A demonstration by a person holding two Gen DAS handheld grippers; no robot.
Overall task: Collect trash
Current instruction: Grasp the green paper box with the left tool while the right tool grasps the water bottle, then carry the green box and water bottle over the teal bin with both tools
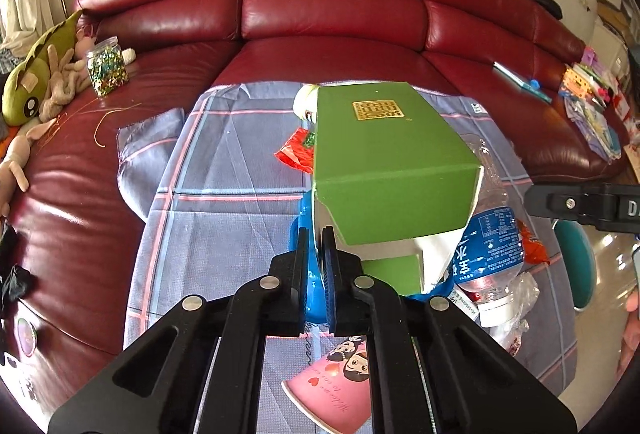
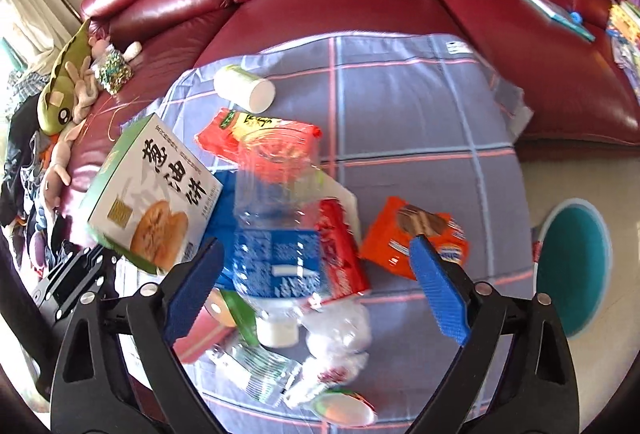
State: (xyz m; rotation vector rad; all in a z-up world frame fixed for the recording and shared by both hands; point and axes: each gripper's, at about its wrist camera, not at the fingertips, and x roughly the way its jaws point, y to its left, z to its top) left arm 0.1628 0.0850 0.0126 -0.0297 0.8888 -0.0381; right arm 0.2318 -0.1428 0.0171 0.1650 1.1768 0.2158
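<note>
My left gripper (image 1: 316,250) is shut on the flap of a green biscuit box (image 1: 384,158) and holds it above the checked cloth (image 1: 224,170); the box also shows in the right wrist view (image 2: 152,202), tilted at the left. My right gripper (image 2: 316,266) is open above a clear water bottle with a blue label (image 2: 276,234), which lies between its fingers, blurred. Red and orange snack wrappers (image 2: 416,238), a white pill bottle (image 2: 244,86) and crumpled plastic (image 2: 332,330) lie on the cloth around it. The bottle also shows in the left wrist view (image 1: 488,246).
The cloth is spread on a red leather sofa (image 1: 332,6). Plush toys (image 1: 36,74) and a jar of beads (image 1: 108,66) sit at the left, books and toys (image 1: 592,102) at the right. A pink paper cup (image 1: 332,382) lies near the cloth's front. A teal stool (image 2: 576,266) stands on the floor.
</note>
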